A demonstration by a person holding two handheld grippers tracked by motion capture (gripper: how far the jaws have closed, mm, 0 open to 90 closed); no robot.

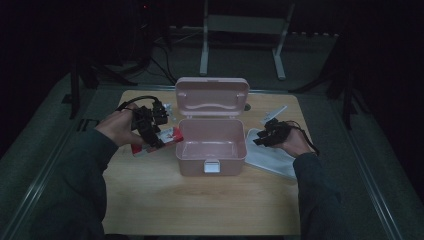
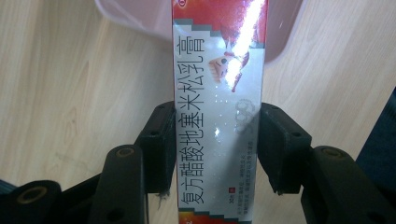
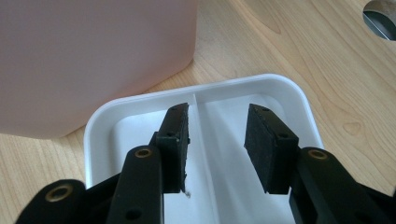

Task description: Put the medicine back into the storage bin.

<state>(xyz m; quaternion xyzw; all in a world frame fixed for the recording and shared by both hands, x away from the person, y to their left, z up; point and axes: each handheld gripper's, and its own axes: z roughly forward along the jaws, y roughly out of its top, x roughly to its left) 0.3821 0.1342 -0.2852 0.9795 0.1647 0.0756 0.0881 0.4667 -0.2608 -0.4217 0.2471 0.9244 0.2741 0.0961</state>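
A pink box [image 1: 211, 145] stands open at the table's middle, its lid [image 1: 212, 96] tilted back. My left gripper [image 1: 152, 131] is shut on a long red-and-white medicine carton [image 1: 167, 139] just left of the box. In the left gripper view the carton [image 2: 217, 112] runs up between the pads, its far end over the pink box's corner [image 2: 135, 18]. My right gripper [image 1: 264, 136] hovers open over a white tray [image 1: 272, 155] right of the box. The right gripper view shows the gripper [image 3: 217, 140] with nothing between its pads, above the tray's divided floor [image 3: 205, 116], the pink box's wall [image 3: 93, 60] beside it.
A small white item [image 1: 274, 114] lies at the back right of the wooden table [image 1: 200, 200], and another small thing [image 1: 167, 107] sits near the lid's left. A white stand's legs [image 1: 242, 45] rise beyond the table. A round hole [image 3: 380, 16] marks the tabletop.
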